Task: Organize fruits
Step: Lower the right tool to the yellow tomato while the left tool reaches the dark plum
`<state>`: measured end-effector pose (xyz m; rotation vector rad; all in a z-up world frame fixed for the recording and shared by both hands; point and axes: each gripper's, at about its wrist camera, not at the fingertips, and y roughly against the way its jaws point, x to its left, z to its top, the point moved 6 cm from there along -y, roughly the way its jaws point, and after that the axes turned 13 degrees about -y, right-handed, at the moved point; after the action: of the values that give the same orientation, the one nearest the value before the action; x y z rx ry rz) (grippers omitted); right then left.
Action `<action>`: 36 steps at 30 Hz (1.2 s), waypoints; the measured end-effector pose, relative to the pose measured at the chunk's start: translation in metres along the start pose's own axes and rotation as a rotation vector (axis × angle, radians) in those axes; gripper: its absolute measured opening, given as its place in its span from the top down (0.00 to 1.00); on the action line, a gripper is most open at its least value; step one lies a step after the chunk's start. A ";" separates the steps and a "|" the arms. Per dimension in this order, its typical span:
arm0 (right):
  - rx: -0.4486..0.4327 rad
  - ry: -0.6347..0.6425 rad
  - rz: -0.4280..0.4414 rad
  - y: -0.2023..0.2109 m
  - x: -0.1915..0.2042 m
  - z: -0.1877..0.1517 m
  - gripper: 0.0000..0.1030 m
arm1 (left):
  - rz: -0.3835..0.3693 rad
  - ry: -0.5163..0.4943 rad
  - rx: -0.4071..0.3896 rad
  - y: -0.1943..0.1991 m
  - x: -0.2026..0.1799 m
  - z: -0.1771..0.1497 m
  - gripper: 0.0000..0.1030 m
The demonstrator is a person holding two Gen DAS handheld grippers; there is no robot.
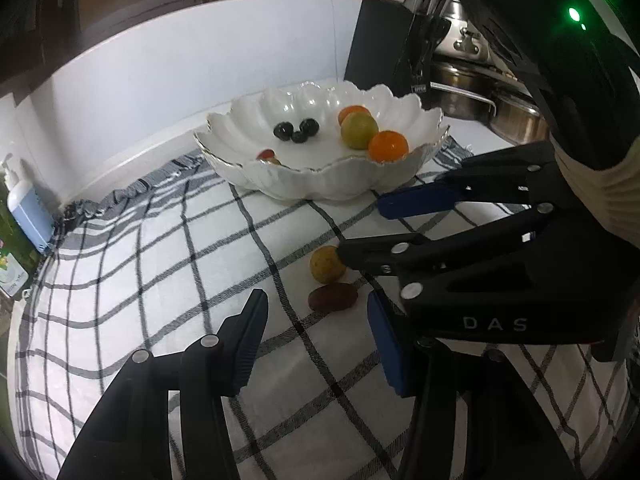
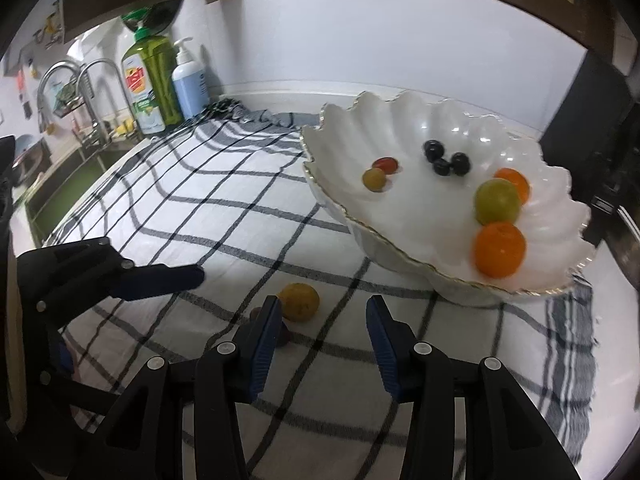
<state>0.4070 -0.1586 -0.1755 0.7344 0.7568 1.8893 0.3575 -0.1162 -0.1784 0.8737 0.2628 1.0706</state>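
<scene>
1. Two hand-held grippers hover over a checked cloth (image 2: 224, 216), both with jaws apart and nothing between them.
2. The right gripper (image 2: 322, 334) points at the loose fruit; seen from the left wrist, its two blue-padded fingers (image 1: 416, 199) reach in from the right edge of the cloth.
3. Two fruits lie loose on the cloth near its middle: a yellow-green round fruit (image 2: 299, 302) and, touching or just beside it, a dark red oblong fruit (image 1: 332, 297).
4. From the right wrist view, the round fruit sits just ahead of the jaws and slightly left of the gap; the red fruit is mostly hidden behind the left finger.
5. The red fruit's long axis runs roughly across the left wrist view.
6. The left gripper (image 1: 316, 344) also faces this pair, but sits farther back; the right one looks nearer, so it seems the likelier to pick.
7. Beyond the loose fruit, toward the cloth's far edge, stands a white scalloped bowl (image 2: 404, 120).
8. The bowl holds two oranges, a green fruit, three dark berries, and two small fruits.
9. Soap bottles (image 2: 188, 80) stand at the far left corner.
</scene>
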 end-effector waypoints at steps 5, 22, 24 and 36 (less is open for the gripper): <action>0.023 0.026 0.027 -0.012 0.001 0.000 0.56 | -0.017 0.003 0.022 -0.011 -0.001 -0.001 0.54; 0.090 0.001 0.131 -0.036 0.007 0.001 0.68 | -0.089 0.034 0.064 -0.034 -0.002 0.001 0.71; 0.092 -0.012 0.137 -0.036 0.007 0.001 0.70 | -0.087 0.029 0.062 -0.035 -0.003 0.001 0.71; -0.003 -0.059 0.007 -0.010 -0.003 0.001 0.71 | -0.062 0.019 0.052 -0.024 0.000 0.001 0.73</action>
<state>0.4143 -0.1570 -0.1831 0.7886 0.7150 1.8665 0.3739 -0.1218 -0.1955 0.8966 0.3329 1.0189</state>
